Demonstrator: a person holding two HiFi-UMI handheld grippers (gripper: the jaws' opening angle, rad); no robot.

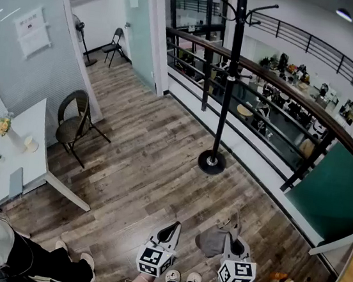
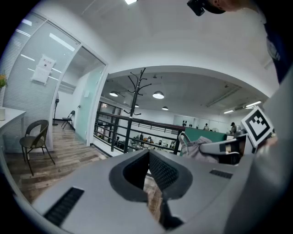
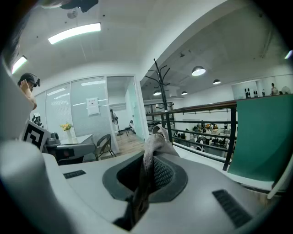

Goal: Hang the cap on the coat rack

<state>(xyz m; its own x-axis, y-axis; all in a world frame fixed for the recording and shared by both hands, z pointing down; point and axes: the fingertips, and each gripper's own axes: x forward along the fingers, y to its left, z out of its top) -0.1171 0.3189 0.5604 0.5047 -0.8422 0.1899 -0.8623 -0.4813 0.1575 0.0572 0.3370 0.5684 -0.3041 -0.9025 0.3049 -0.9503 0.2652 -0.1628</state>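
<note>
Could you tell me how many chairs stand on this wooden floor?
2: one brown chair beside the white table, one dark folding chair far back by the glass partition. Others may sit out of view.

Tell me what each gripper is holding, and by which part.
The right gripper pinches the grey cap by a fold of its fabric. The left gripper holds nothing.

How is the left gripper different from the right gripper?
The right gripper is clamped on the grey cap. The left gripper has nothing between its jaws. Cloth droops beside the right gripper, while nothing hangs by the left gripper. Both are grey, carry a cube with square markers, and point toward the coat rack.
</note>
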